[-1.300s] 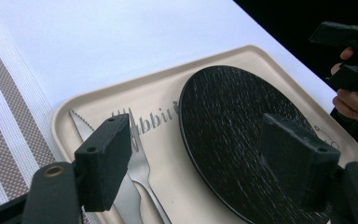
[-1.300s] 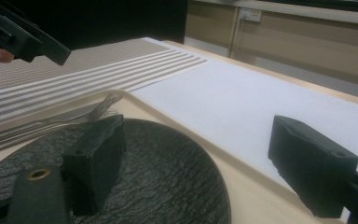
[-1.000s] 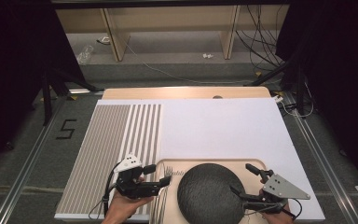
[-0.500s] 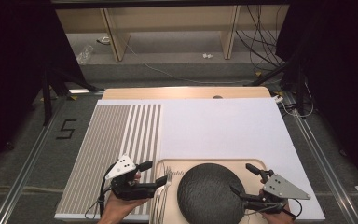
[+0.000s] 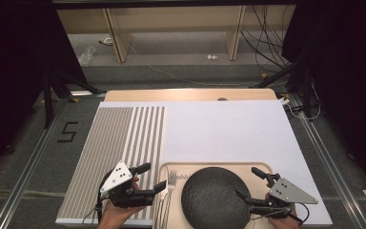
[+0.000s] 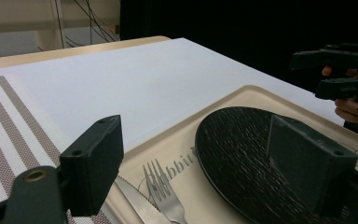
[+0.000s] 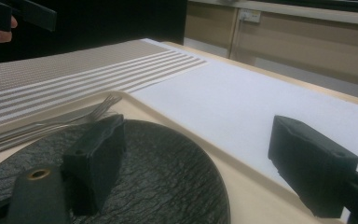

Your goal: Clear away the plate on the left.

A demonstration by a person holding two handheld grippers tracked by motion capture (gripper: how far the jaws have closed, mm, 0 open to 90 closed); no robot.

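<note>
The surface [image 5: 186, 94] is a light wooden top, bare only in a strip along its far edge. Directly on it lies a white mat [image 5: 228, 129] that covers most of the middle and right, and at its left lies a placemat [image 5: 109, 152] with brown and white stripes, edge to edge with the white one. At the near edge a pale wooden tray [image 5: 267, 168] rests on the white mat, just beside the striped placemat.

A rough, matt black plate [image 5: 214, 198] and shiny metal fork [image 5: 169, 191] lie on a smooth pale tray [image 5: 262, 168].
</note>
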